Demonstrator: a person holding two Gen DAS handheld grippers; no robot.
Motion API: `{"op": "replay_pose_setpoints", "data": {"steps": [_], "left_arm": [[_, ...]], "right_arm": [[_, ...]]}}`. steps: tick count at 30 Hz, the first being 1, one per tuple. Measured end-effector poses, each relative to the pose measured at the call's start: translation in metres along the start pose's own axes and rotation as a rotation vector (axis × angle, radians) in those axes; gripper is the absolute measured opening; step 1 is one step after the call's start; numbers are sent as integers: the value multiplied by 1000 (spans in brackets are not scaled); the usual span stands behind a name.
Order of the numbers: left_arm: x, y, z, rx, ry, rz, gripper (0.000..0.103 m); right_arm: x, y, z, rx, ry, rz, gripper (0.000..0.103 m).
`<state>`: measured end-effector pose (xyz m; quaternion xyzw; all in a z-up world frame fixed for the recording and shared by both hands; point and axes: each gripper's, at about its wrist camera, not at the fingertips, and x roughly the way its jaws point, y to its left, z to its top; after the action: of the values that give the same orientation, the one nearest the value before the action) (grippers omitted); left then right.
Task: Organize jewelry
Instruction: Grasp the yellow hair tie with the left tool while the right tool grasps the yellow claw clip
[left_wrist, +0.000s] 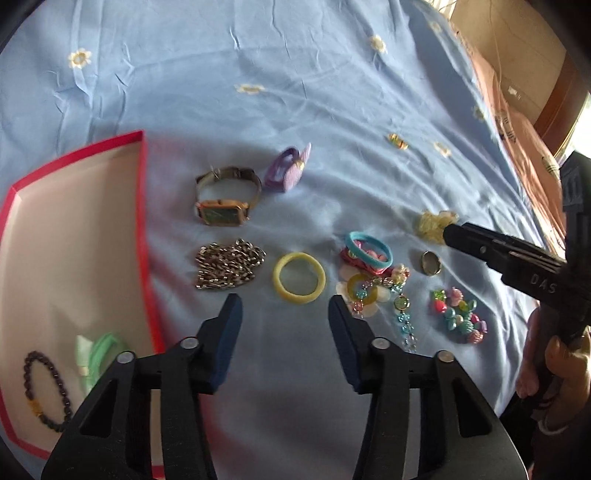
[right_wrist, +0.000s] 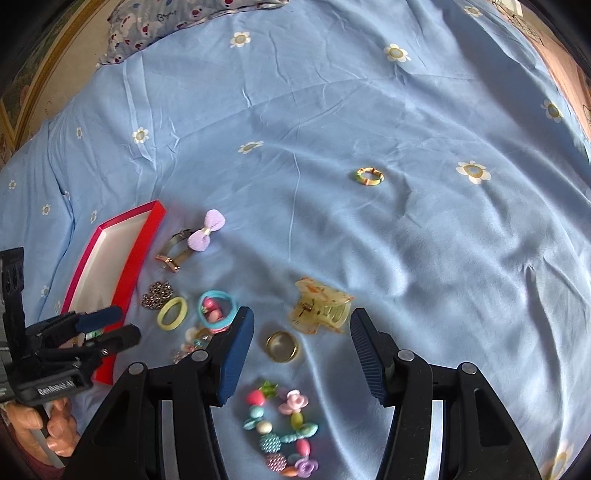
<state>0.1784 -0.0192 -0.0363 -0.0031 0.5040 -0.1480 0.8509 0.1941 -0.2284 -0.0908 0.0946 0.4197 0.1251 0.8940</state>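
Hovering: both grippers' jaws wide, jewelry (right_wrist: 282, 430) below.

The left tool (left_wrist: 285, 308) has its two blue-padded fingers (left_wrist: 229, 343) spread wide apart with nothing between them, and it points forward and down. The right tool (right_wrist: 302, 325) is likewise spread wide and grips nothing, tilted down in much the same way. Each is carried by a bare hand: the right hand (left_wrist: 554, 373) wraps the grip of its black handle, and the left hand (right_wrist: 48, 428) does the same on its side.
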Motion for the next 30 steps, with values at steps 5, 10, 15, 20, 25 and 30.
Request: {"op": "replay_pose_setpoints", "data": {"steps": [5,10,15,20,25,30], "left_arm": [[18,-5,1,-8,32,-2,22],[20,-8,0,9,22,-14,6],[16,-9,0,13,-2,-31,4],[-1,-6,-3,3,-38,-53,4],[-24,5,-8,-26,-76,-63,4],[-50,27,-15,-71,-118,-53,4]], "right_arm": [[10,-5,4,20,3,-1,56],[21,-6,5,15,21,-9,30],[18,-1,5,-13,0,-21,28],[9,0,6,-8,-18,-13,28],[-4,10,4,-14,-29,30,28],[-11,37,4,-37,-26,111,28]]}}
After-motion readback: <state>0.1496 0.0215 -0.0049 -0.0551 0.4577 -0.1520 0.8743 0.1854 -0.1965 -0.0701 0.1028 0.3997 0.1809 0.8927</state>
